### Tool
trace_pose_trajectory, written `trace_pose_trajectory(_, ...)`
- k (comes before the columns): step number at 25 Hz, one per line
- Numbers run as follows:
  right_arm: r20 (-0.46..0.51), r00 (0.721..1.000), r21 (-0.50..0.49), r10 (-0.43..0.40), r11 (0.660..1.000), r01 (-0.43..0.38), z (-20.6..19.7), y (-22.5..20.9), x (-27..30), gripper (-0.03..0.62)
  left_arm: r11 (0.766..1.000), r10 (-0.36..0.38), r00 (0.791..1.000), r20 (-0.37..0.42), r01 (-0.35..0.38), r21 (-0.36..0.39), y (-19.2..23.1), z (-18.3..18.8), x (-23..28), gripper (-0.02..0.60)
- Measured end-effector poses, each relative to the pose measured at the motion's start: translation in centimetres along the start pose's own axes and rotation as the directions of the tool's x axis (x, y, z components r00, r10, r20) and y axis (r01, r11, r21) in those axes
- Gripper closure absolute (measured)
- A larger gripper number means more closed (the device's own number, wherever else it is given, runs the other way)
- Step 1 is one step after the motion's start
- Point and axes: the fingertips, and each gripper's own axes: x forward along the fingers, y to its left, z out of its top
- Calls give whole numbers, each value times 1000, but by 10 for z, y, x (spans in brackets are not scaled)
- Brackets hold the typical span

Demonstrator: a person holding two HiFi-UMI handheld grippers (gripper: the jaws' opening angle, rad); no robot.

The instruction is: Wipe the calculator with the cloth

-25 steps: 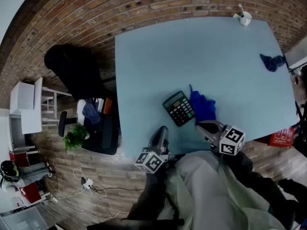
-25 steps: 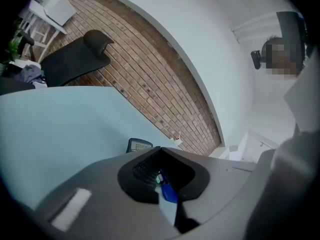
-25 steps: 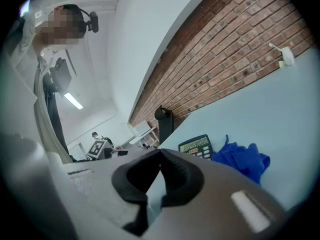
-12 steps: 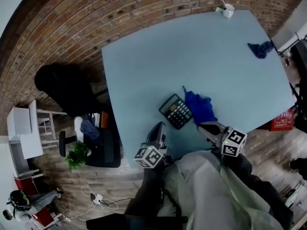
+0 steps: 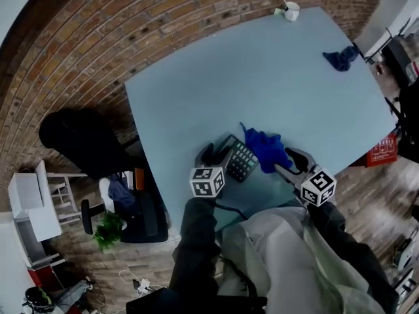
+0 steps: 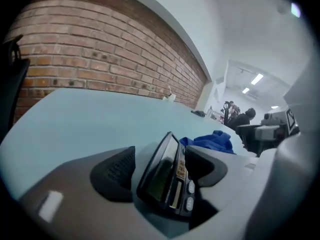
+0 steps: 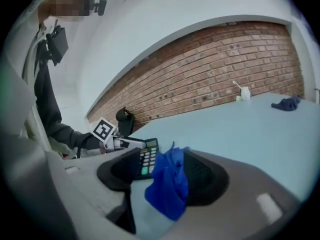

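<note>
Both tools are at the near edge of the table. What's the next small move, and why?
Probably close the right tool on the blue cloth. Both tools' jaws have just been opening. The cloth lies bunched between the right tool's open jaws, ungripped, and the calculator sits between the open jaws of the left tool, so wiping cannot start until the cloth is held.

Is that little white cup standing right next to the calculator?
No, the white cup stands at the far edge of the table, while the calculator lies close to the near edge.
</note>
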Motion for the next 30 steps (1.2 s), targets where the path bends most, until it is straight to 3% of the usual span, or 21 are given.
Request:
trace_pose_trajectory(1, -23, 1000, -37, -14, 999, 13, -2, -6, 4, 330, 1000, -11, 1000, -17, 11, 23, -5, -2, 4, 263)
trace_pose_trajectory(3, -90, 996, -110, -21, 994, 11, -9, -16, 17, 316, 998, -30, 999, -29, 31, 57, -14, -1, 9, 385)
trace_pose_trajectory(6, -210, 977, -170, 25, 983, -62, -29, -17, 43, 313, 997, -58, 998, -37, 60, 53, -21, -2, 8, 409)
trace_pose_trajectory(8, -280, 958, -201, 54, 973, -114, -46, -16, 59, 313, 997, -74, 997, -30, 74, -4, -24, -4, 2, 429)
trace_pose_trajectory(10, -291, 956, -239, 42, 964, -115, -54, -20, 66, 318, 987, -95, 995, 12, 95, -126, -26, -5, -8, 474)
trace_pose_trajectory(11, -283, 959, -240, 34, 965, -105, -53, -23, 65, 354, 973, -106, 993, 42, 112, -200, -27, -5, -14, 490)
trace_pose_trajectory(13, -260, 964, -173, 53, 980, -100, -47, -26, 61, 489, 934, -115, 988, 104, 143, -327, -29, -7, -24, 512)
trace_pose_trajectory(15, -226, 970, -75, 92, 991, -112, -36, -27, 56, 507, 897, -98, 982, 161, 157, -413, -33, -9, -35, 524)
trace_pose_trajectory(17, -181, 976, -51, 120, 990, -131, -17, -21, 51, 513, 869, -60, 975, 216, 158, -470, -38, -5, -46, 528)
trace_pose_trajectory(20, -156, 967, -120, 203, 967, -223, 13, 15, 49, 514, 820, 11, 947, 321, 175, -545, -43, 12, -61, 528)
trace_pose_trajectory(22, -199, 933, -202, 299, 919, -338, 22, 58, 45, 517, 800, 61, 925, 374, 179, -572, -47, 25, -70, 528)
trace_pose_trajectory(25, -334, 841, -318, 424, 790, -525, 20, 125, 26, 520, 817, 95, 899, 428, 175, -549, -61, 46, -79, 528)
trace_pose_trajectory(26, -367, 830, -355, 421, 761, -543, 19, 133, 21, 521, 831, 97, 894, 437, 169, -531, -67, 52, -81, 528)
trace_pose_trajectory(28, -362, 860, -414, 360, 764, -494, 28, 120, 16, 522, 860, 97, 890, 446, 151, -488, -80, 58, -87, 528)
trace_pose_trajectory(30, -281, 915, -403, 288, 830, -385, 51, 83, 21, 522, 883, 103, 884, 455, 129, -451, -90, 64, -95, 527)
